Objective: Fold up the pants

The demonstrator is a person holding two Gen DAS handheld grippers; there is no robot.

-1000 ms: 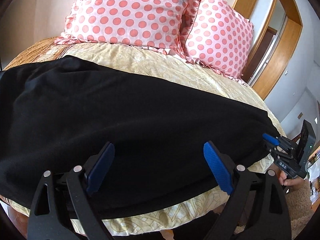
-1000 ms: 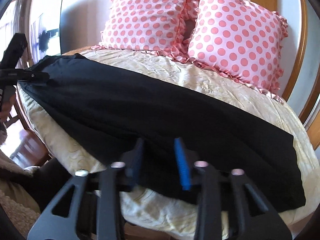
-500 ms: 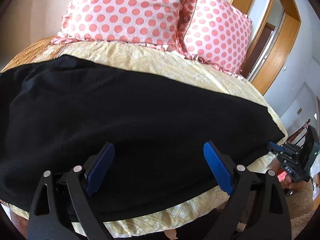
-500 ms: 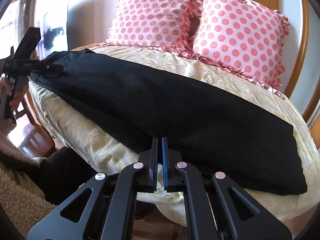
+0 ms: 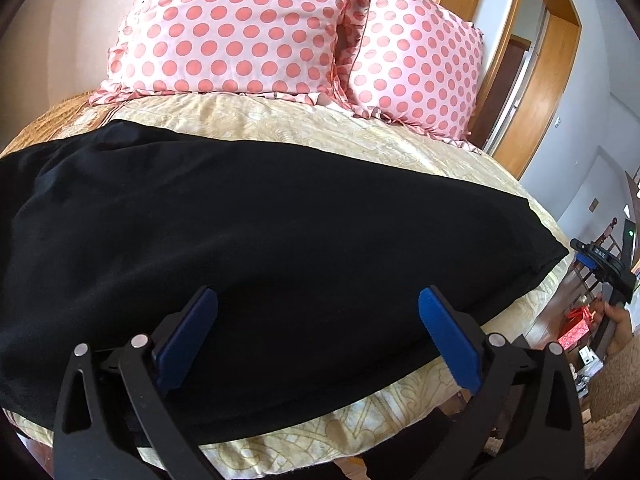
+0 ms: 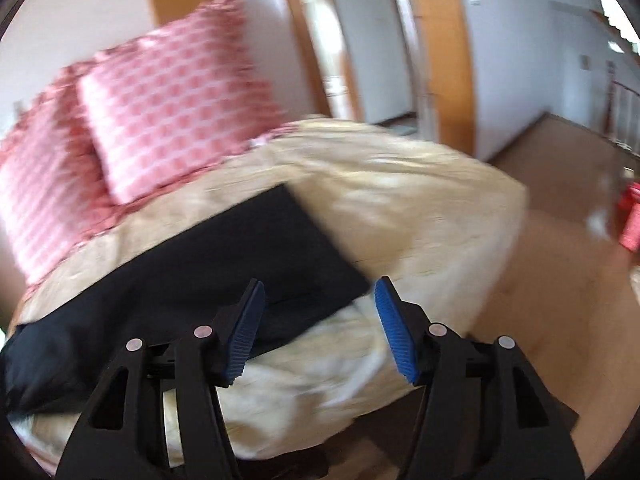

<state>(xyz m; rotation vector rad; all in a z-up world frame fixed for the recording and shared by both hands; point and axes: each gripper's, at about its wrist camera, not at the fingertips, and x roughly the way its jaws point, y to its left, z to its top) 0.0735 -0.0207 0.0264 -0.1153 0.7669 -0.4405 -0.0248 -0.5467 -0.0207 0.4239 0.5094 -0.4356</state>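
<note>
Pants (image 5: 256,240): black, one item, laid flat in a long band across the near half of the bed; in the left wrist view they run from the 9 o'clock edge to an end at about 3 o'clock. In the right wrist view, which is motion-blurred, a squared end of the same pants (image 6: 256,256) lies at centre, the rest trailing off toward 8 o'clock.

Left gripper (image 5: 318,340): black frame, blue pads, at 6 o'clock of its own view, over the near edge of the pants. Jaws spread wide and opening; the cloth lies beneath and between them, and neither pad presses on it.

Right gripper (image 6: 318,326): same make, at 6 o'clock of its own view, just short of the squared end of the pants. Jaws partly apart and opening; nothing gripped. It also appears small at 3 o'clock in the left wrist view (image 5: 588,258), just beyond the end of the pants, with a hand (image 5: 618,322) on its handle.

Bed cover (image 5: 328,128): cream with a pale gold pattern, under the pants, bare toward 12 o'clock and along the near edge.

Pillows: two, pink with darker pink dots and frilled edges, upright side by side at 12 o'clock, the left one (image 5: 236,28) overlapping the right one (image 5: 416,64).

Door frame (image 5: 536,92): wood, at 2 o'clock beyond the pillows.
</note>
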